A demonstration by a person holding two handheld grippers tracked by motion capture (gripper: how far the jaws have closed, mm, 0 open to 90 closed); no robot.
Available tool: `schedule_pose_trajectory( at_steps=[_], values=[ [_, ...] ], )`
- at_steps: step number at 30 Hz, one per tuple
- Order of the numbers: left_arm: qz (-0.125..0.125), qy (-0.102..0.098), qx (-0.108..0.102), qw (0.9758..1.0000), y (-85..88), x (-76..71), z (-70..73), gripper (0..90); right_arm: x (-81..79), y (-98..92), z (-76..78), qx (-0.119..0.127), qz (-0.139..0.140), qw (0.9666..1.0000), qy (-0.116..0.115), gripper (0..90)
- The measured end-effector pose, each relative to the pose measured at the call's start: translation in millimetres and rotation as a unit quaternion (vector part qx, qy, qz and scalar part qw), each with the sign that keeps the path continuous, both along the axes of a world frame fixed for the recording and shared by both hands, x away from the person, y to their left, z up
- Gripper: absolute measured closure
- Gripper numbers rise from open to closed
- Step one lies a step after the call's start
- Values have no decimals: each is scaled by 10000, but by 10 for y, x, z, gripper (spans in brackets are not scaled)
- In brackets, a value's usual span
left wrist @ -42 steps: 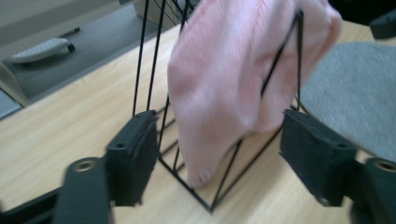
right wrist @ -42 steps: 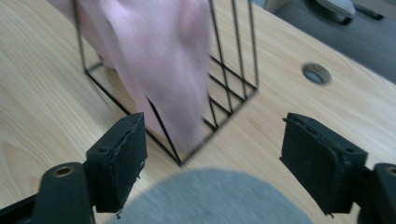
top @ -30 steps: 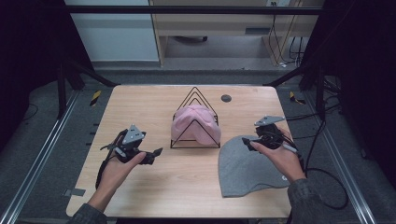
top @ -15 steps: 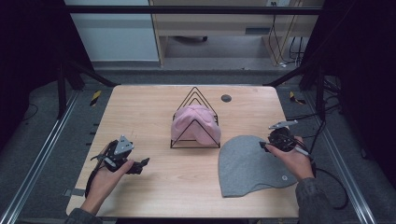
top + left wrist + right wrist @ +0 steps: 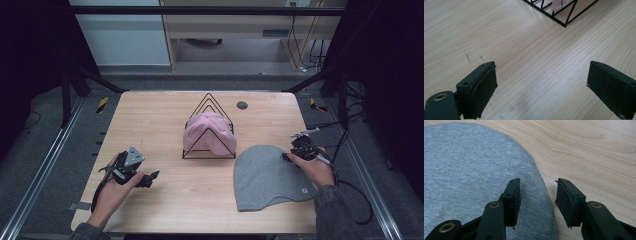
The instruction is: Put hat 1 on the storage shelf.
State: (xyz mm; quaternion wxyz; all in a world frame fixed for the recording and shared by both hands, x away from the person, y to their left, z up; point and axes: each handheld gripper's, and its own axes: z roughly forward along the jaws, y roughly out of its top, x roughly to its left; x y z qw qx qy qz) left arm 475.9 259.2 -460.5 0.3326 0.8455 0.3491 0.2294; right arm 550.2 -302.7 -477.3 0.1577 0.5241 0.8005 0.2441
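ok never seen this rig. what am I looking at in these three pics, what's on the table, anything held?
No robot here: a person holds a two-jaw gripper in each hand. The high view is a fixed camera above the wooden table. The left gripper hovers over bare wood near the front left, and the right gripper sits at the right edge of a flat grey hat. The other two pictures come from cameras riding on each gripper, looking along its black jaws. On the table: a black wire rack holding a pink hat, the grey hat, and a small dark round thing near the far edge. Nothing is held: both sets of jaws stand open, the right one straddling the grey hat's edge.
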Motion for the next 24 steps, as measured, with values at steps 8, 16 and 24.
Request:
schedule_pose_trajectory(
  at_steps=[8,16,24],
  values=[
    [-18,24,0,10000,-5,2,-5,88,-8,8,-23,81,105,9997,189,610],
    [1,15,7,10000,-1,0,1,89,-48,-6,-9,132,273,9992,275,824],
    [36,18,5,10000,18,10,-1,88,-177,15,154,233,490,9985,-7,860]
  ],
)
